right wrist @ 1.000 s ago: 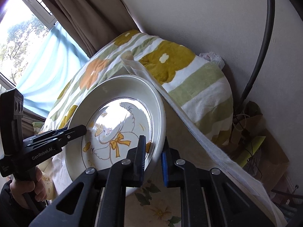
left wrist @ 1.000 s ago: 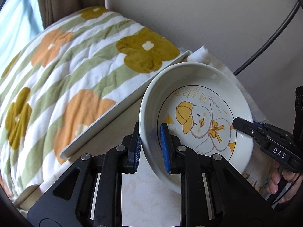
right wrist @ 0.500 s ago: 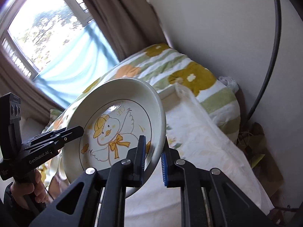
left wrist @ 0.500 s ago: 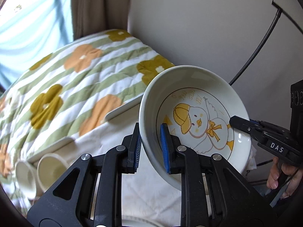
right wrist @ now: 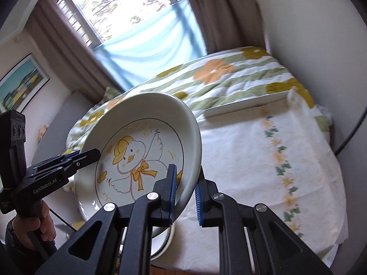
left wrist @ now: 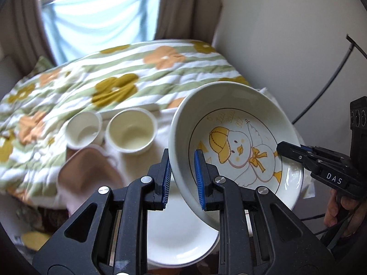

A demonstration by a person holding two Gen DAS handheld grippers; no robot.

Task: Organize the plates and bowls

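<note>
We hold the left gripper (left wrist: 182, 178) clamped on the near-left rim of the duck plate (left wrist: 238, 151), one blue pad inside the wall and one outside. The right gripper (right wrist: 184, 194) is likewise closed on the opposite rim, pads pinching the wall from both sides. In the left view the right gripper's black fingers (left wrist: 291, 150) reach over the plate's right edge; in the right view the left gripper's fingers (right wrist: 87, 157) lie over its left edge. The plate is in the air between the two tools, tilted, its printed face turned toward us.

Directly under it, a plain white plate (left wrist: 181, 236) lies on the table, partly hidden by the left gripper's frame. Farther left stand two cups (left wrist: 130, 133), side by side, rims almost touching, open ends tipped toward the camera. A pink cloth (left wrist: 89, 176) lies just in front of them. A white tablecloth (right wrist: 275, 160) with a flower border covers the table to the right. Beyond it a white tray (right wrist: 247, 106) rests against the striped flower quilt (left wrist: 128, 80). Far back are a window and brown curtains (left wrist: 183, 6). Parts of both views are motion-blurred.
</note>
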